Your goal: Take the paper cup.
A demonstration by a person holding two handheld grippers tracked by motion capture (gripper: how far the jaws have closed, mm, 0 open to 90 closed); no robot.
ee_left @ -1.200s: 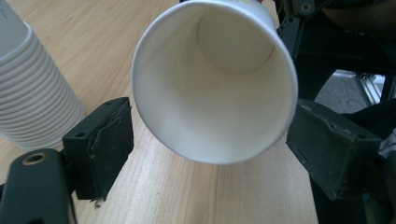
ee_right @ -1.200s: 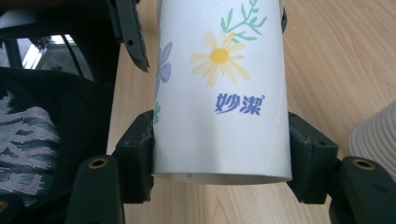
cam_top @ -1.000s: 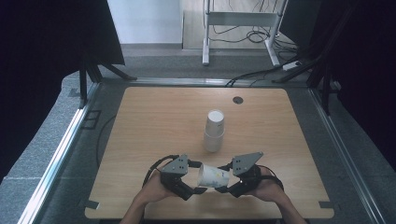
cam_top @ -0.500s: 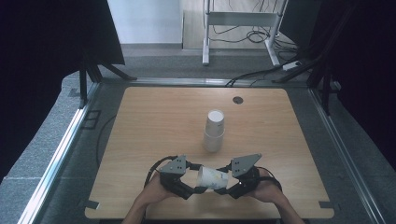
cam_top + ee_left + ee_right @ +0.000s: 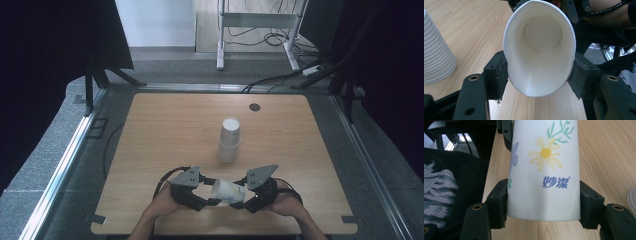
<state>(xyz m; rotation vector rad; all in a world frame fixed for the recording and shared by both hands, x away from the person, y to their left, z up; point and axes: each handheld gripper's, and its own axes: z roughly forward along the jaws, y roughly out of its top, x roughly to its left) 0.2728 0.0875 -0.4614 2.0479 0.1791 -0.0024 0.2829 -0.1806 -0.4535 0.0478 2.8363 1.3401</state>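
Since the earlier high view, the left gripper [image 5: 212,196] has been brought in against the paper cup [image 5: 227,191], its jaws having just been closing until the cup's open mouth was pinched between them; the hands themselves are seen in much the same place at the near edge of the table [image 5: 165,125]. In the left gripper view the cup's rim [image 5: 539,47] is squeezed out of round into an oval by the two black pads [image 5: 499,72], and the inside of the cup is looked into as far as its flat bottom. The cup's other end is clamped by the right gripper [image 5: 242,199], whose pads [image 5: 499,202] are pressed on both sides of the printed wall, where a yellow daisy [image 5: 545,153] and blue lettering are shown. The cup is thus held lying on its side between the two grippers, just above the wood. A stack of paper cups [image 5: 229,140] is stood mouth-down near the middle of the table, well apart from the grippers.
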